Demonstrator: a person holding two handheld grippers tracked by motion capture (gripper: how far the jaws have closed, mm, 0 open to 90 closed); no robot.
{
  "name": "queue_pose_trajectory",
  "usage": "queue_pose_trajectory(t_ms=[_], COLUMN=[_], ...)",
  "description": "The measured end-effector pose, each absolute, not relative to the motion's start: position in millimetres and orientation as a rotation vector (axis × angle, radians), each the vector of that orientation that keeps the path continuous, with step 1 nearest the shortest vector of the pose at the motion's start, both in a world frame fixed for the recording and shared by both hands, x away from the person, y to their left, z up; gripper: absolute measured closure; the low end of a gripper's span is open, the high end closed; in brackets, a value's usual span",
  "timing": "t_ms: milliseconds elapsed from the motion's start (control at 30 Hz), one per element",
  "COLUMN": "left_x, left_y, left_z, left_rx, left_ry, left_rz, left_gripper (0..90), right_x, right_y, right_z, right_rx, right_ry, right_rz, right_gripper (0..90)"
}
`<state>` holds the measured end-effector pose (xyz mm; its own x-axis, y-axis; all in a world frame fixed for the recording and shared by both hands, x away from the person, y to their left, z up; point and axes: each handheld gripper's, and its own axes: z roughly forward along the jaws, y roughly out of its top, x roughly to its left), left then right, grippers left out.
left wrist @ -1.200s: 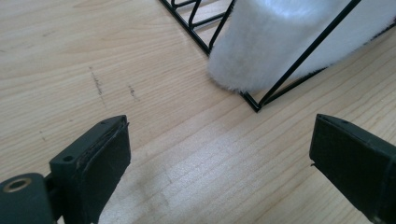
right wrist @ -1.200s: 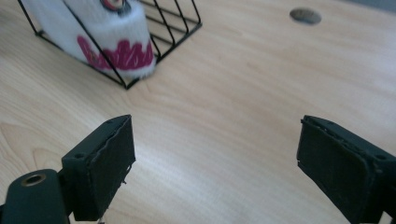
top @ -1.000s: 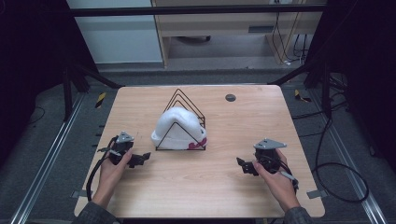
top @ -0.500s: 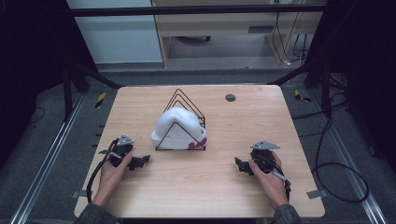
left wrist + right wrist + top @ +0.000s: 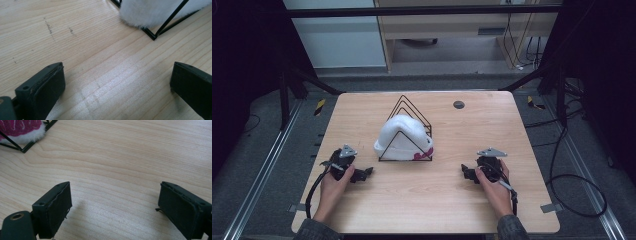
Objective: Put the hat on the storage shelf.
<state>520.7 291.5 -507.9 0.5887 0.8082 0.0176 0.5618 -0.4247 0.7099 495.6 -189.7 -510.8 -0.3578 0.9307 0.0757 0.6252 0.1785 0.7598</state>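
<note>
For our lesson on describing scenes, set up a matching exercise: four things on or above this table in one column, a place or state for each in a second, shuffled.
Column A
1. white plush item
2. black wire rack
3. dark round spot
4. left gripper

Column B
a. open, fingers spread over bare wood
b. far side of the tabletop, right of centre
c. tucked inside a frame, pink patch showing
d. triangular, standing mid-table

Pairs: 1-c, 2-d, 3-b, 4-a
</note>
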Motion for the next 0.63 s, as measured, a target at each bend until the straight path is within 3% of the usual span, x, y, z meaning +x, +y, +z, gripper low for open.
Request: queue_pose_trajectory(t_ms=[633], left_x=[516], left_y=[293], left_z=[-508], left_rx=[2.155], left_ry=[1.066], left_rz=[0.469], left_gripper=[0.0], right_x=[487], right_y=[-179], right_z=[-512], right_rx=[1.476], right_ry=[2.015], right_rz=[0.899], right_gripper=[11.2])
